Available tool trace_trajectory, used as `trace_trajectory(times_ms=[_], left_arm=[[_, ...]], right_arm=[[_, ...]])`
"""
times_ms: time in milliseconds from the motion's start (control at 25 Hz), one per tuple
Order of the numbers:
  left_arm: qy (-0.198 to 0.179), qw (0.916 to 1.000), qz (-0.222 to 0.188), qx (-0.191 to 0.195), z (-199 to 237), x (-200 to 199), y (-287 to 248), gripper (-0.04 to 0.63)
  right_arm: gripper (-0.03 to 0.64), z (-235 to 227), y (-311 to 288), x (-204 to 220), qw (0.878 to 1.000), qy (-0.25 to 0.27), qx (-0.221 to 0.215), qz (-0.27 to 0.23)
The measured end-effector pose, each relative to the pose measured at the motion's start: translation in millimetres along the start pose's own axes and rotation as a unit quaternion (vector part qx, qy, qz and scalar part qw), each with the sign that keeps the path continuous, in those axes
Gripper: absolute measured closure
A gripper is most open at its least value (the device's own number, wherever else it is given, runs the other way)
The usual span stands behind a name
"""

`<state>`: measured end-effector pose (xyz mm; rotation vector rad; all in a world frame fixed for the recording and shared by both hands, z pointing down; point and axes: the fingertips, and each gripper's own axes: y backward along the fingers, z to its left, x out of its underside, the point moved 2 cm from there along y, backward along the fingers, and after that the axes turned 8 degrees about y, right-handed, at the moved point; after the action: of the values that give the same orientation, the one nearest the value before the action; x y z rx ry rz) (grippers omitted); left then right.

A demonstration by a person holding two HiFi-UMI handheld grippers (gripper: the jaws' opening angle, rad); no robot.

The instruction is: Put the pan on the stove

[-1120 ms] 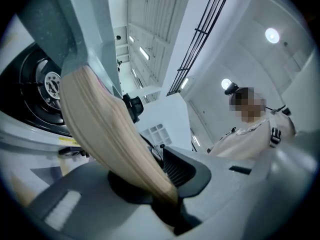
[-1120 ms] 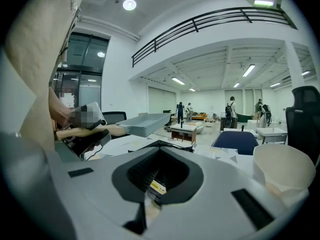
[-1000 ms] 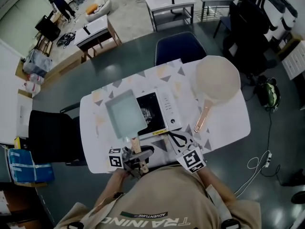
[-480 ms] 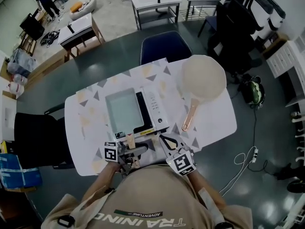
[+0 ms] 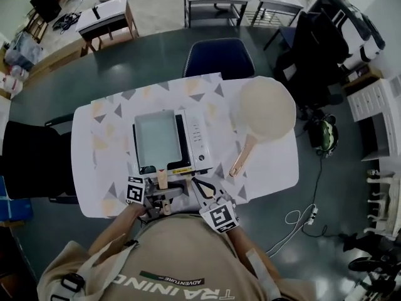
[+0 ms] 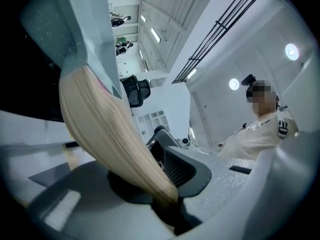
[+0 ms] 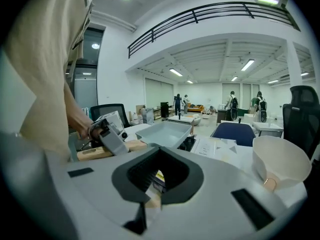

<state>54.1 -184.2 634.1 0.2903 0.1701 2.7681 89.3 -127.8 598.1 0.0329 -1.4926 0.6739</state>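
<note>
My left gripper (image 5: 164, 195) is clamped on the pan's (image 5: 156, 140) handle (image 5: 162, 179), my right gripper (image 5: 196, 182) is closed and empty, and the pan looks set on the stove (image 5: 199, 140), so only letting go is left.

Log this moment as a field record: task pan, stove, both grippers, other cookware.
task pan: grey-green rectangular pan, over the stove's burner; resting or just above, cannot tell
stove: white portable stove, on the patterned tablecloth
left gripper: shut on the pan's wooden handle
right gripper: jaws together, nothing between them, just in front of the stove
other cookware: round cream pan with copper-coloured handle, right of the stove
</note>
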Motion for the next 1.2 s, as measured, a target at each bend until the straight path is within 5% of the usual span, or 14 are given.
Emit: trace_trajectory(times_ms=[320,1200], left_arm=[[0.003,0.9999,-0.01,-0.005,8.6,1.8,-6.8,0.532],[0.029,0.9993,0.006,-0.021,9.3,6.4,-13.5,0.534]], right_arm=[[0.618,-12.8,-2.6,-9.5,0.999,0.018,-0.028,0.004],[0.618,-15.9,10.1,-34.1,0.999,-0.003,0.006,-0.045]])
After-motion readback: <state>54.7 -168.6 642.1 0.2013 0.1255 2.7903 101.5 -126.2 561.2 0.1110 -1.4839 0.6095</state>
